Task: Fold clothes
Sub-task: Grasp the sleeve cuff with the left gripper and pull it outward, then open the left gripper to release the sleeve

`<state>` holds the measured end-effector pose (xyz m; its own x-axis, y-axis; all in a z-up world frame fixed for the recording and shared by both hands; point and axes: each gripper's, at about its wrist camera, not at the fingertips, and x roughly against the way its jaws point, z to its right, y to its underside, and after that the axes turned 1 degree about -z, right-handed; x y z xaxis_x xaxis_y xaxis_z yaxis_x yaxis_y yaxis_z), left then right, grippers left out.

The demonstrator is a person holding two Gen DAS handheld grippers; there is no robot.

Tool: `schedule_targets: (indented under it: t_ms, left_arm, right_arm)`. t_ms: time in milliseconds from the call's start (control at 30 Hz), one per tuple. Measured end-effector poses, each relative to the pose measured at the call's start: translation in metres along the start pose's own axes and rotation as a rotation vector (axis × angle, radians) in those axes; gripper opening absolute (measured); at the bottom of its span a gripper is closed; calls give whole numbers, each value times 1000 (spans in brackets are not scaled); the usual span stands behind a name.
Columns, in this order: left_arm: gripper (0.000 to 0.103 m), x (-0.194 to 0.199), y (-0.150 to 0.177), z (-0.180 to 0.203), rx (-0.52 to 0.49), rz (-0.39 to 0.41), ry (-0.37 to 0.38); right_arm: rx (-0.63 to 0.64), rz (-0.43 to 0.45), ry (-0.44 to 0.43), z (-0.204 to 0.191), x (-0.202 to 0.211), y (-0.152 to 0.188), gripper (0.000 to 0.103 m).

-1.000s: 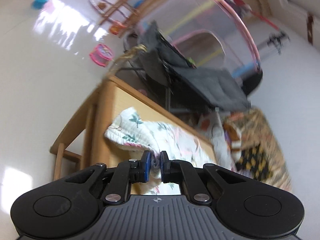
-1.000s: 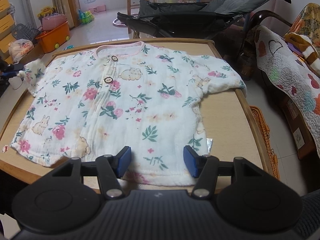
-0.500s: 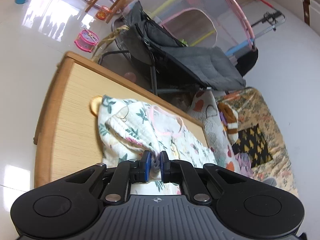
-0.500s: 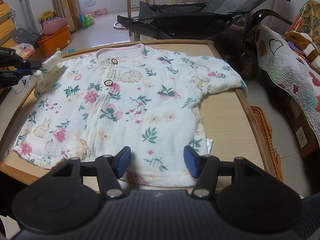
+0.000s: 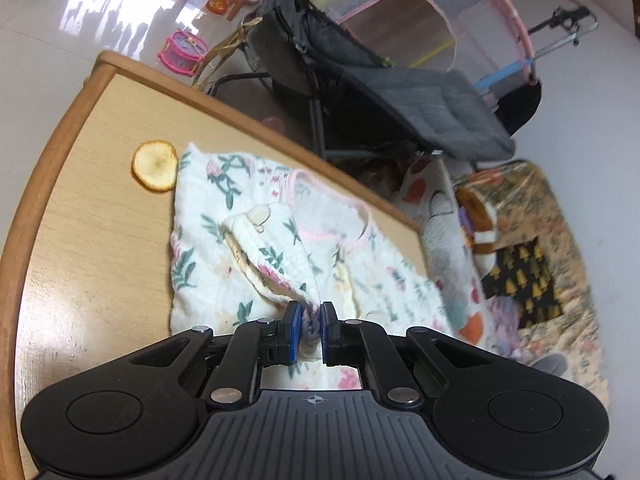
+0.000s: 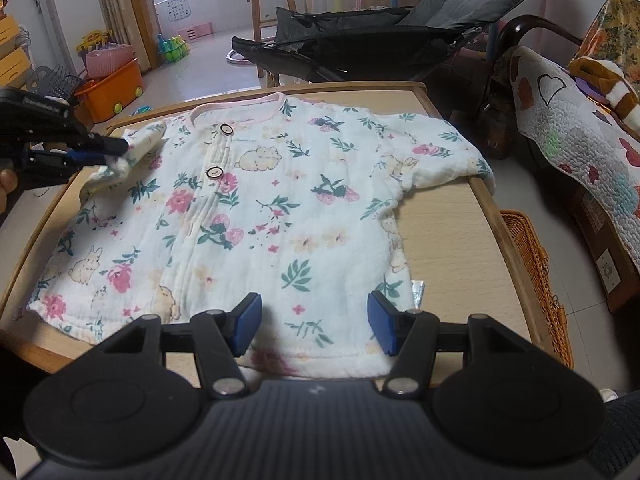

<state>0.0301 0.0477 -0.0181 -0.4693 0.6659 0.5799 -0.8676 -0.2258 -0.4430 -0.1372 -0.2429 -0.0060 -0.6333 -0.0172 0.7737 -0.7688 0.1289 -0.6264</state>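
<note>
- Floral baby shirt (image 6: 256,216) lies flat, buttons up, on desk (image 6: 448,240).
- Left tool (image 5: 307,330) pinches the sleeve cuff (image 6: 120,160), apparently folding inward across the chest.
- Right tool (image 6: 314,324), spread, hovers empty over the hem.

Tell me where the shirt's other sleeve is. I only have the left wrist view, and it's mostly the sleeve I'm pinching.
Observer: The other sleeve lies spread flat, and its cuff reaches the edge of the table.
Operator: What about the right hand-held gripper?
Observer: The right hand-held gripper is open above the bottom hem and grips nothing.
Operator: Is the body of the shirt flat?
Observer: Yes. The shirt lies front up and flat. Only the sleeve pinched in the left hand-held gripper is raised, above the shoulder.
</note>
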Motion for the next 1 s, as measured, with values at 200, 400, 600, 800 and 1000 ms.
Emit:
schedule_targets:
  t_ms: [200,400,600,800,1000]
  left_arm:
    - [10,-7,0,5,-39,-26,-48]
    - [10,-16,-6,14,-62,-42,-66]
    - [11,-24,-5,31,-190,-82,-143]
    - [15,-21,-9,51,-308,-81,-184]
    - [20,-3,-25,55,-275,-30,-170]
  right_arm:
    - [1,1,1,0,-1,0,58]
    - [2,1,1,0,-1,0,59]
    - [0,1,1,-1,-1,0,60]
    - [-9,1,-7,1,-1,-1,60]
    - [-17,1,-12,2,-1,-1,61]
